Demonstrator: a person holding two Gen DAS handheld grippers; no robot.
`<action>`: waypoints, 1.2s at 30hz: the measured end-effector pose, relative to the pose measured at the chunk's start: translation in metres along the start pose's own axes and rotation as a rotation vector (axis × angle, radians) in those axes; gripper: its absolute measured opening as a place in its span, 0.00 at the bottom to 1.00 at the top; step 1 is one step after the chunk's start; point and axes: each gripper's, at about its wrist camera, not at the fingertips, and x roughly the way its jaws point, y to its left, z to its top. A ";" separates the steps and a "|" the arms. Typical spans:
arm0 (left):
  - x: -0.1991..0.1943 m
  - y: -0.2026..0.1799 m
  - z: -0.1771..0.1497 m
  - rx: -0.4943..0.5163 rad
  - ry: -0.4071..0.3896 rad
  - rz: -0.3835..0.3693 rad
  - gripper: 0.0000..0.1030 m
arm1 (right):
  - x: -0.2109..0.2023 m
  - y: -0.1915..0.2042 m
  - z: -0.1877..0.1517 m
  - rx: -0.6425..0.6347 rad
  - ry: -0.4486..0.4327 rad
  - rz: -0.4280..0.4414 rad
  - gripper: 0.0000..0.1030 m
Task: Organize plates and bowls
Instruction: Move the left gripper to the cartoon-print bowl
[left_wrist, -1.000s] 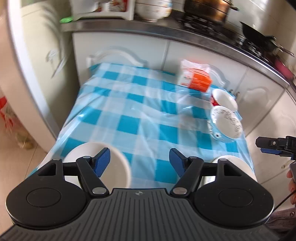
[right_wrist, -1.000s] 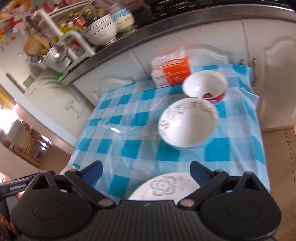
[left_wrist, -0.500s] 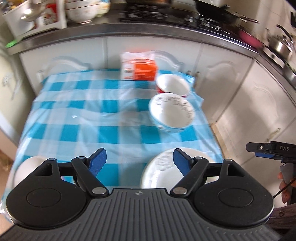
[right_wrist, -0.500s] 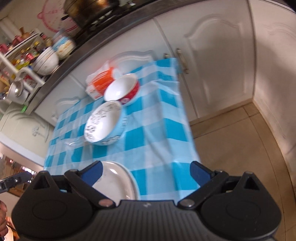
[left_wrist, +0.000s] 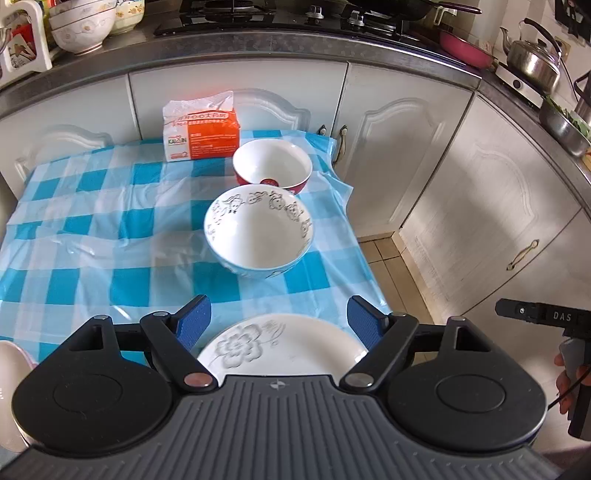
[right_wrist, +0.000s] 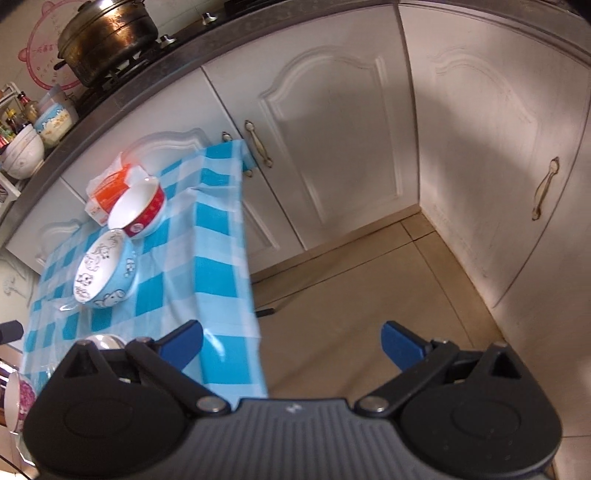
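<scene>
Both views swung right; left gripper, jaws spread, nothing gripped, now over flowered plate. Right gripper agape, empty. Two round glossy bowls on checked tablecloth's right edge.

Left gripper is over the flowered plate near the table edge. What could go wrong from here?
1. The plate sits by the table's near edge; open left gripper straddles it, so a nudge may slide it off.
2. The plastic tablecloth is wrinkled and looks slippery; the patterned bowl could shift.
3. The open right gripper points past the table at the floor, so it would need re-aiming.

Two downward wrist views, shared table
</scene>
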 end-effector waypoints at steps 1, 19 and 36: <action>0.003 -0.002 0.003 -0.010 -0.001 -0.002 0.97 | -0.001 -0.003 0.002 0.006 -0.004 -0.006 0.99; 0.059 0.025 0.033 -0.183 -0.048 0.110 0.99 | 0.011 -0.012 0.065 0.124 -0.134 0.026 0.99; 0.110 0.077 0.037 -0.297 -0.057 0.205 0.97 | 0.103 0.122 0.046 0.024 -0.030 0.415 0.99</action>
